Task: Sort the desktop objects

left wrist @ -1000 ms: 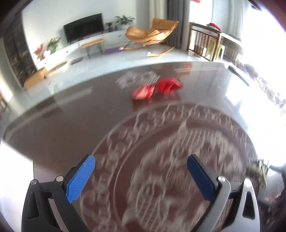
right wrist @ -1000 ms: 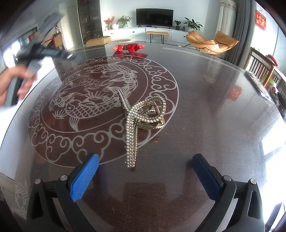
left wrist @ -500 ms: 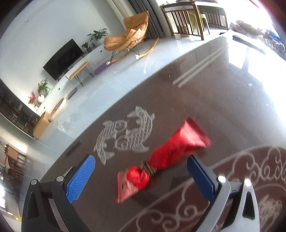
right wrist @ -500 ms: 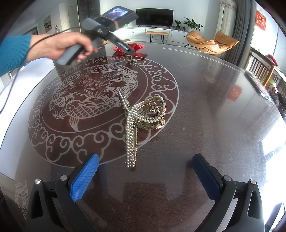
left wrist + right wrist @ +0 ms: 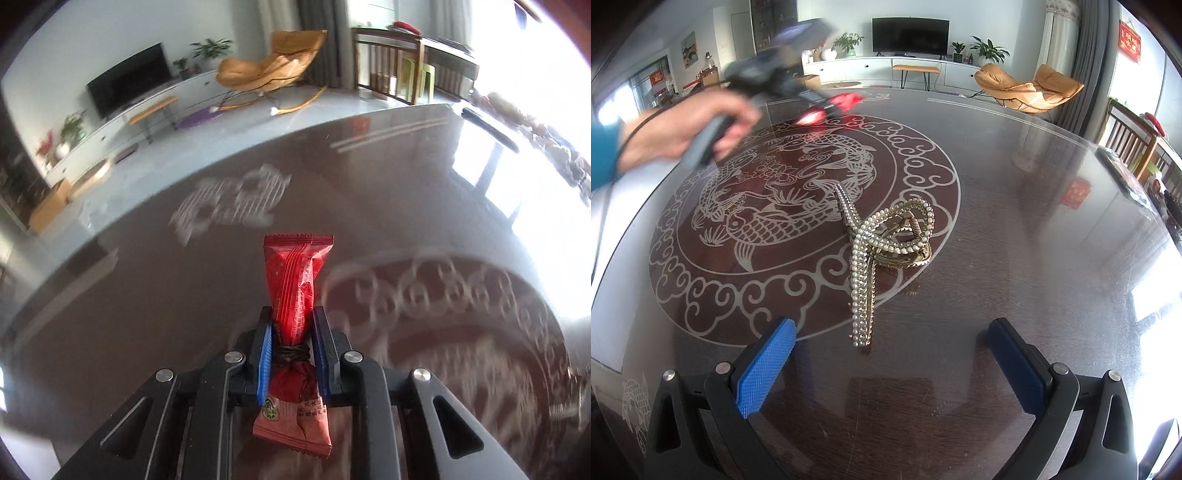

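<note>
A red snack packet (image 5: 295, 280) with a dark band tied round its middle sits between the blue pads of my left gripper (image 5: 292, 325). The jaws are closing and the pads press on the packet just above the band, over the dark table (image 5: 147, 295). From the right wrist view, the left gripper (image 5: 827, 107) is a blur at the far side of the table, with the red packet (image 5: 846, 101) in it. A pearl-studded hair claw clip (image 5: 882, 240) lies on the table ahead of my right gripper (image 5: 892, 326), which stands open and holds nothing.
A person's hand (image 5: 683, 136) in a blue sleeve holds the left gripper. The round glass table (image 5: 1034, 258) bears a white fish-and-cloud pattern. A dark flat object (image 5: 1119, 173) lies near its right edge. A wooden chair (image 5: 1126, 136) stands beyond the table.
The left gripper went to the red packet at the far side of the table and shut on it. The right gripper and the hair clip have kept still.
</note>
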Tool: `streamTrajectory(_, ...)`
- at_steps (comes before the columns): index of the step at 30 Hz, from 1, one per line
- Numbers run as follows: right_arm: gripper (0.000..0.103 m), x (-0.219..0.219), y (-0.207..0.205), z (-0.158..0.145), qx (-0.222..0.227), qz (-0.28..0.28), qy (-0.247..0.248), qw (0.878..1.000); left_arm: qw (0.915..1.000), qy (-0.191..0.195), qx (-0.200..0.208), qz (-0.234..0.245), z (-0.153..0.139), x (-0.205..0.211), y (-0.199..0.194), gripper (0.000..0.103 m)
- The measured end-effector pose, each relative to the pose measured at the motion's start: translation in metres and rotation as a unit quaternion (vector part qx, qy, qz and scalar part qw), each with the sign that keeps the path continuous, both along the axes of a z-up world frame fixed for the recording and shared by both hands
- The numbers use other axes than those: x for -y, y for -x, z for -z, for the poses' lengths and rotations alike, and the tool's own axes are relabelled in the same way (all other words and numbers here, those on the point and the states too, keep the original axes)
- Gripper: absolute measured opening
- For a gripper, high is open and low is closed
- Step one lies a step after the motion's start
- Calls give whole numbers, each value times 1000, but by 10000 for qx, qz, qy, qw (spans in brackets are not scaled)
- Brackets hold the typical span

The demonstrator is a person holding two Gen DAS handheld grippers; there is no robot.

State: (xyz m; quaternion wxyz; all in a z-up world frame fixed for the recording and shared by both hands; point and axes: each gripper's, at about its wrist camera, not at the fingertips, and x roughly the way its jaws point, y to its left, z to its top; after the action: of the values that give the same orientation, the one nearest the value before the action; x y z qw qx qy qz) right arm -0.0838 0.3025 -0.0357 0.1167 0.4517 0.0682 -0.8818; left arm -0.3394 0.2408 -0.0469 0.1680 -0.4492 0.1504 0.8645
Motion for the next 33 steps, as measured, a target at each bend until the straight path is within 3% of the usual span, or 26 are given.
streamTrajectory(5,103,0,0,0,0,-1,0,10000,9988,111,25,-479,7,36,-113,19)
streamTrajectory(11,103,0,0,0,0,-1,1,10000,9909,-468,-18,-1264,8,81,-238,19)
streamTrajectory(13,103,1,-1,-1,0,-1,1,10000,9893,-549,-67,-1349,12,83,-256,25)
streamTrajectory(14,103,0,0,0,0,-1,1,10000,9889,-587,-82,-1361,13,84,-258,30)
streamTrajectory(16,103,0,0,0,0,-2,1,10000,9882,-718,-86,-1354,15,86,-265,75)
streamTrajectory(17,103,-1,0,0,0,-2,1,10000,9878,-734,-79,-1370,18,87,-268,86)
streamTrajectory(21,103,2,-1,-1,0,-2,1,10000,9888,-715,76,-1309,25,83,-263,103)
streamTrajectory(22,103,2,-1,-1,0,-3,2,10000,9914,-506,93,-1203,27,76,-262,103)
streamTrajectory(33,103,1,-1,-1,0,-5,3,10000,9912,-567,95,-1192,24,75,-261,103)
